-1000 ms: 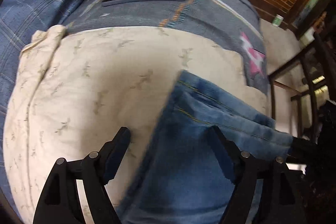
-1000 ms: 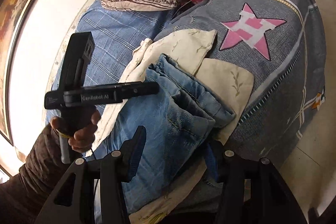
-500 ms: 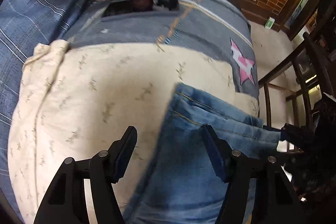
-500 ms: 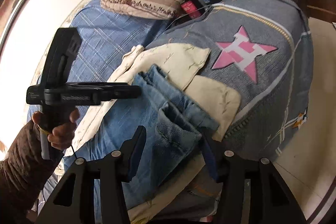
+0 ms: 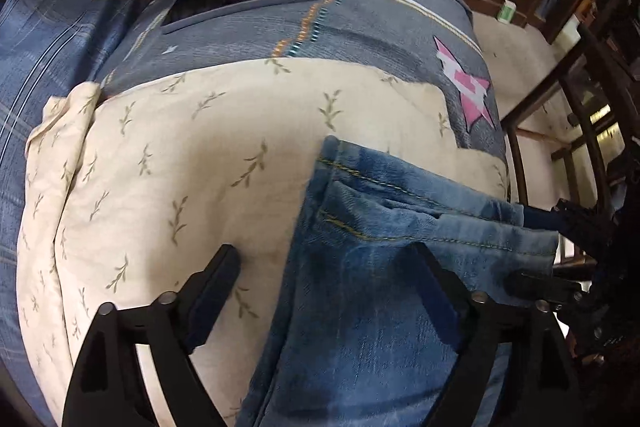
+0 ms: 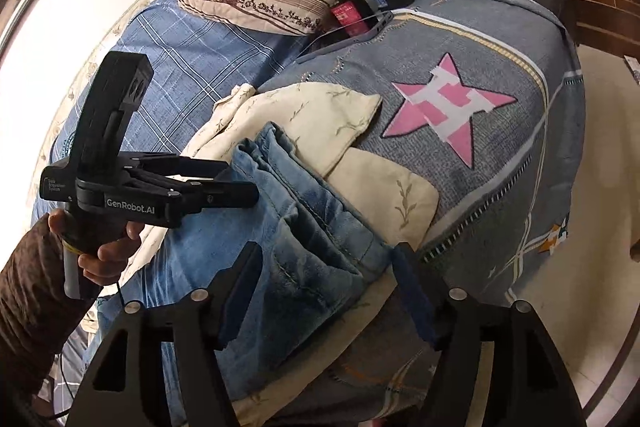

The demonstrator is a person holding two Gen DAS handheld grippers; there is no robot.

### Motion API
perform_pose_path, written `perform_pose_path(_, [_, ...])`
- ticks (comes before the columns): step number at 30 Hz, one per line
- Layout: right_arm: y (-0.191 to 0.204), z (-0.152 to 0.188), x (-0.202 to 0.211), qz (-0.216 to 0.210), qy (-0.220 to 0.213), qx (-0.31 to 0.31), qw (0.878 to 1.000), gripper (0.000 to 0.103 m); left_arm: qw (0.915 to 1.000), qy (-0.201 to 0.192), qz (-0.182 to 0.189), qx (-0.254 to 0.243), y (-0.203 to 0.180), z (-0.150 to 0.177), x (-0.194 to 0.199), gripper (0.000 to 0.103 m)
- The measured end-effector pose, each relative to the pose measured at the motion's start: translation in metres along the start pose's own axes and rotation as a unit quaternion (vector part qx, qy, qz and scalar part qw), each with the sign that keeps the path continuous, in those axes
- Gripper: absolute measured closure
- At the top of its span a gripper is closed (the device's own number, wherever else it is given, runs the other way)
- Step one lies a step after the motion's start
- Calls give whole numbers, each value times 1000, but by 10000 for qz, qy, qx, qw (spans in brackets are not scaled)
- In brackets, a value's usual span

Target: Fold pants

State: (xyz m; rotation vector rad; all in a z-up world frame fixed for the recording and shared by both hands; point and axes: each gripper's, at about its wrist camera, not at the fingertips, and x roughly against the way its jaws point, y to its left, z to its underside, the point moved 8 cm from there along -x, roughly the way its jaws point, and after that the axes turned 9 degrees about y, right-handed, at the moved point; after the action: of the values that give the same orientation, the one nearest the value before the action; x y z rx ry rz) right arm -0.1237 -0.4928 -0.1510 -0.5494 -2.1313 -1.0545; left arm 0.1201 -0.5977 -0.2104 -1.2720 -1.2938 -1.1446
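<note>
Bed w/ cream cloth (image 5: pixel 192 147): blue jeans (image 5: pixel 372 299) folded, rumpled.

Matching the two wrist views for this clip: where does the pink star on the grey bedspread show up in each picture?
Left wrist view: the pink star sits at the right, only partly seen, above the jeans.
Right wrist view: the pink star lies right of centre, in full, up and right of the jeans.
Shared landmark: the cream leaf-print cloth under the jeans.
</note>
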Motion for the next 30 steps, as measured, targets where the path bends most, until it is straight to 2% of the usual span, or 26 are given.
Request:
perform_pose_path(2, [3,0,0,2,-24,94,10000,32,10000,-8,15,-42,-3,-2,-1,13])
perform_pose_path(3, [4,0,0,14,-17,176,9998,37,9999,-48,108,-81,-6,-2,0,18])
perform_pose_path(4, [4,1,-2,141,16,248,9996,42,9997,-102,186,-121,-9,-3,3,36])
perform_pose_path(5, [3,2,-2,252,14,290,9993,52,9993,-161,297,-143,-11,-3,7,48])
perform_pose_path(6, [1,2,-2,320,25,332,9989,60,9988,-189,446,-119,-14,-3,11,66])
perform_pose_path(7, [1,1,-1,314,38,328,9990,64,9989,-217,417,-88,-11,-3,14,76])
perform_pose_path(10, [4,1,0,299,111,405,9987,73,9988,-303,372,10,-6,3,20,91])
perform_pose_path(14, [10,0,10,196,90,461,9987,78,9974,-571,419,137,-12,13,41,94])
perform_pose_path(19, [34,3,34,570,-189,1017,9930,78,9953,-893,287,223,-19,33,79,94])
perform_pose_path(21, [43,5,43,567,-304,1151,9913,78,9939,-1027,222,344,-18,46,96,94])
perform_pose_path(25, [74,9,55,208,-375,1402,9892,78,9919,-1079,63,668,-12,77,119,94])
perform_pose_path(30, [122,26,56,-355,-227,1783,9831,79,9861,-1030,-70,1299,-1,136,138,93])
